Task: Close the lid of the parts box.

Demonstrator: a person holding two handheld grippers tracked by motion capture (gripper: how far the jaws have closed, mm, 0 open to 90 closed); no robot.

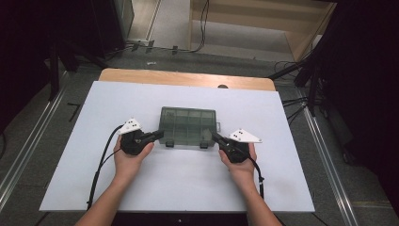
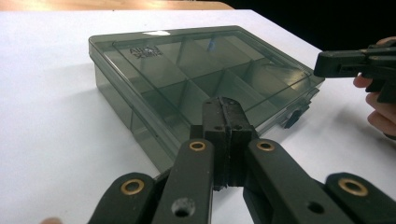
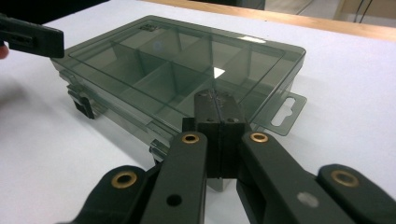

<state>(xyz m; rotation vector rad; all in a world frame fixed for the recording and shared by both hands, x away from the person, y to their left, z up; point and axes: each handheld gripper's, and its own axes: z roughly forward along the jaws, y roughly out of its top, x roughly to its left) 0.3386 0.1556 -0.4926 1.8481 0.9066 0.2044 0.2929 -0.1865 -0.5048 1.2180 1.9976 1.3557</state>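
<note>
High view: smoky translucent plastic compartment box (image 1: 188, 126) mid-table, lid unopened; left gripper (image 1: 159, 135) and right gripper (image 1: 216, 137) clenched empty at its near corners.

In the left gripper view, the left gripper (image 2: 227, 116) covers the near corner of the smoky plastic box (image 2: 187, 70), so whether its tips touch the box cannot be told. The raised lettering on the lid is too blurred to read. The right gripper (image 2: 348, 63) is cut off by the picture's right edge, as are the fingers (image 2: 380, 105) behind it. In the right gripper view, the right gripper's closed jaws hide one latch on the box's front wall, and the left gripper is cut by the left edge. From the high view, whatever lies inside the compartments is too small and dim to tell, and both forearms (image 1: 101, 207) run off the bottom edge.
</note>
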